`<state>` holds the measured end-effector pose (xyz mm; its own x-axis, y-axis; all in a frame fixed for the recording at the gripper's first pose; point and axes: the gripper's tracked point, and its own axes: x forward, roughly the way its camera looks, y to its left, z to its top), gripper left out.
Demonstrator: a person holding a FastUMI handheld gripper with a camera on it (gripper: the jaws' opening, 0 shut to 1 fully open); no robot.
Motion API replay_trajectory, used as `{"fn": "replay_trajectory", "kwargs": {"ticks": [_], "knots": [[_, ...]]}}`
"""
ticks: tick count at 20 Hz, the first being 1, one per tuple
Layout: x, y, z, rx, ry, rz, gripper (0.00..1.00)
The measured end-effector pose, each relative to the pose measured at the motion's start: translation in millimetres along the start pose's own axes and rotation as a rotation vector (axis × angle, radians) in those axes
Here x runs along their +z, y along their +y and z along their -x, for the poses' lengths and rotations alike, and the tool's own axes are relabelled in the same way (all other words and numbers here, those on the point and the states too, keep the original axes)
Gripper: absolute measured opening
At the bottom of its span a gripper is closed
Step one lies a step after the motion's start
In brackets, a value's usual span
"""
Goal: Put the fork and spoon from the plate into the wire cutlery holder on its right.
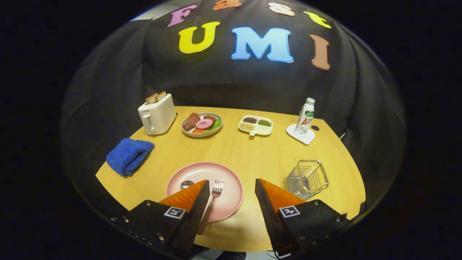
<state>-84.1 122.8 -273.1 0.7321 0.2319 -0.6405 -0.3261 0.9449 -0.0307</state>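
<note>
Item: pink plate [231, 180], holding fork [215, 193] and spoon [186, 184]. Your gripper [231, 187] hovers above it, fingers spread, empty. Wire cutlery holder [306, 179] stands right of the plate. Straddle the fork's handle squarely before closing.

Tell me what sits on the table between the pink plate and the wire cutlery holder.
Nothing: in the gripper view, bare wood separates the pink plate from the wire cutlery holder. The open hand-held gripper has one finger across that stretch.
</note>
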Motion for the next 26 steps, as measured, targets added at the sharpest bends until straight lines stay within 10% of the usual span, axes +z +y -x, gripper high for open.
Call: {"fn": "replay_trajectory", "kwargs": {"ticks": [11,13,16,18,26], "knots": [[-79.7,33.2,-55.4,0.047,0.269,0.019,0.74],[-87.1,34.3,-60.4,0.051,0.306,0.031,0.43],[-80.5,32.9,-60.8,0.036,0.346,0.039,0.43],[-86.2,31.3,-63.7,0.051,0.364,0.034,0.15],[-70.4,24.1,-65.2,0.042,0.336,-0.045,0.05]]}}
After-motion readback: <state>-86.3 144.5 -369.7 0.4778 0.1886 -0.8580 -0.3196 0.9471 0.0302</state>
